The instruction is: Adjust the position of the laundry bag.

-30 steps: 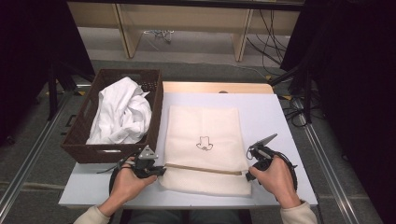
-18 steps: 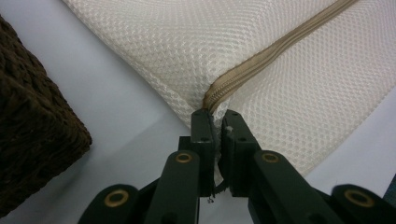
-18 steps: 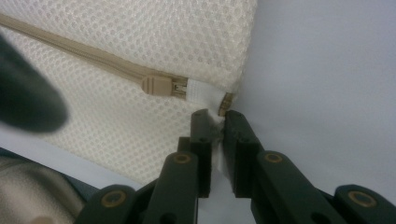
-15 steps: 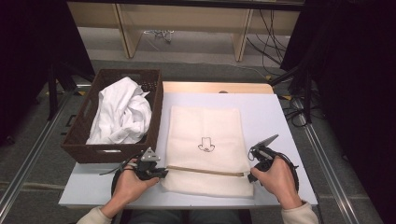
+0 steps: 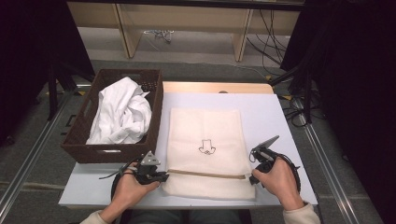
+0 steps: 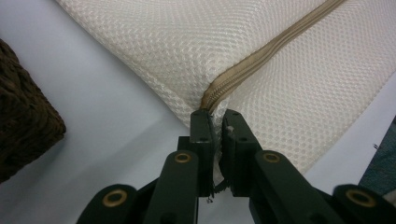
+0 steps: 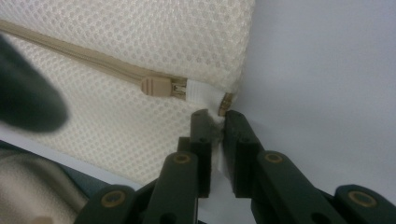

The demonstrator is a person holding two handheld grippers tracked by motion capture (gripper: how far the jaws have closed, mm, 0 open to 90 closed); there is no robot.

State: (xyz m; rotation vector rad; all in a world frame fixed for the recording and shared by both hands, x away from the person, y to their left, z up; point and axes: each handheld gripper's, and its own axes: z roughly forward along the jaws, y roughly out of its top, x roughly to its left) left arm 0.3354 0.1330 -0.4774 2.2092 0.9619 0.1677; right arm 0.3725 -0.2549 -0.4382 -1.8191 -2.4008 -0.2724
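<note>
High view, lower centre: we hold the mesh bag [image 5: 205,140] by both zipper [image 5: 205,174] ends — left gripper [image 5: 161,176], right gripper [image 5: 252,177] pinching fabric — zipper shut, laundry [image 5: 121,112] unloaded.

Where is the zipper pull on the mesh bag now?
In the right gripper view, the zipper pull sits at the mesh bag's corner, just beyond the right tongs.

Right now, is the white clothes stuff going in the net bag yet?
Not yet. Done: the mesh bag lies flat on the table. In hand: the left claw and right claw pinch its zipper ends, zipper shut. Left: open it and load the white cloth waiting in the basket.
</note>
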